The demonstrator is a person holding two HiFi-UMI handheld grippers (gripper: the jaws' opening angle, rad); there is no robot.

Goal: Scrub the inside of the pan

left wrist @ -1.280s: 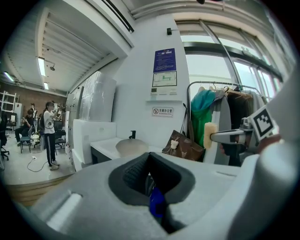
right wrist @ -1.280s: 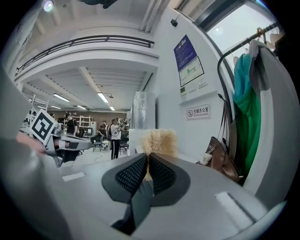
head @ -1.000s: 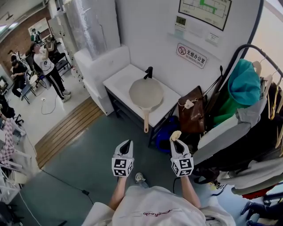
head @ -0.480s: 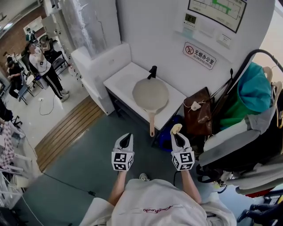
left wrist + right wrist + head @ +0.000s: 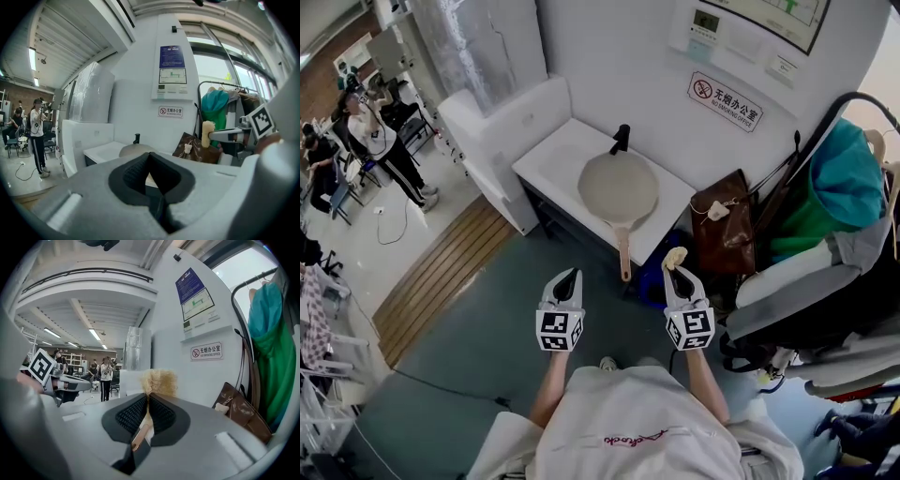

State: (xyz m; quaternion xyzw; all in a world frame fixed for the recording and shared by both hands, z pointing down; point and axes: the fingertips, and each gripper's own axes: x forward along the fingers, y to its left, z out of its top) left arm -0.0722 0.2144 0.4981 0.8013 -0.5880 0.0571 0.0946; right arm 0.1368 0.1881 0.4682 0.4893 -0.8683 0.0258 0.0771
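Right gripper [image 5: 679,274] clamped on a scrub brush [image 5: 675,257], left gripper [image 5: 569,277] jaws together, empty. Pan [image 5: 619,187] sits on white counter [image 5: 551,159] well ahead, untouched.

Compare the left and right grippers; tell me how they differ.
The right gripper is shut on a brush; the left gripper is shut on nothing. The right gripper is near the bag; the left gripper is over floor. Both point toward the pan, short of it.

Most of the scrubber [image 5: 158,379] is hidden between the fingers [image 5: 132,416] of the right gripper [image 5: 147,401] (only 1 fuzzy tuft shows).
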